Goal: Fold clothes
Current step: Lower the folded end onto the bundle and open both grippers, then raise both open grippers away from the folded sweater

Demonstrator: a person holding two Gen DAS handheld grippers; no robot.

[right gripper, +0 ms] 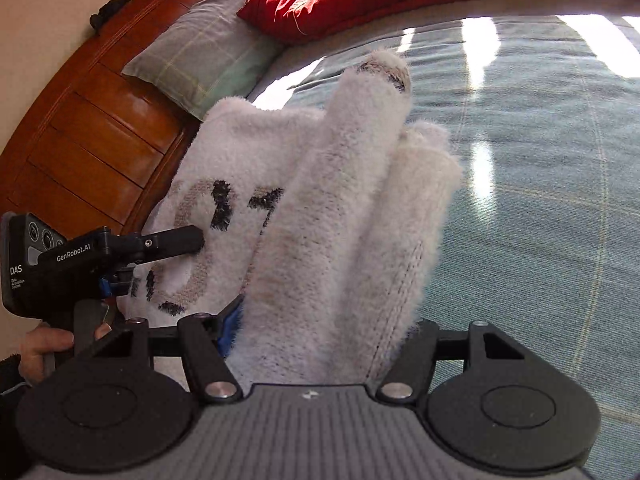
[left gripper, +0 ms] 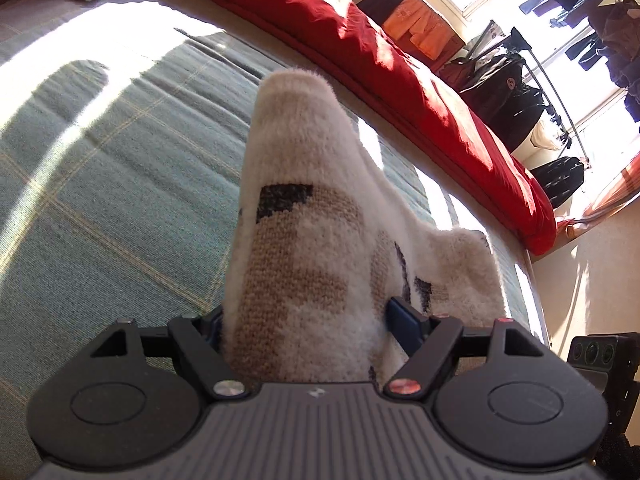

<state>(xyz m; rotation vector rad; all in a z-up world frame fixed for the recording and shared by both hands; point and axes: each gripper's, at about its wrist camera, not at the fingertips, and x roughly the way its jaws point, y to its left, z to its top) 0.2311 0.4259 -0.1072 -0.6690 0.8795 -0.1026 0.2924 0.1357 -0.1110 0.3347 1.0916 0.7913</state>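
Note:
A fluffy white knit sweater [left gripper: 304, 208] with tan and black pattern hangs bunched above the bed. My left gripper [left gripper: 304, 320] is shut on one part of it; thick fabric fills the jaws. My right gripper [right gripper: 320, 328] is shut on another thick fold of the same sweater [right gripper: 340, 208]. In the right wrist view the left gripper [right gripper: 188, 240] shows at the left, its fingers pressed into the patterned panel, with the person's hand [right gripper: 44, 348] below it. The fingertips of both grippers are hidden by fabric.
The bed has a green plaid cover [left gripper: 100, 184] [right gripper: 540, 160]. A red duvet [left gripper: 360, 48] lies along the far side. A plaid pillow [right gripper: 200, 60] leans on the wooden headboard [right gripper: 80, 120]. Clothes hang on a rack [left gripper: 560, 20] by the bright window.

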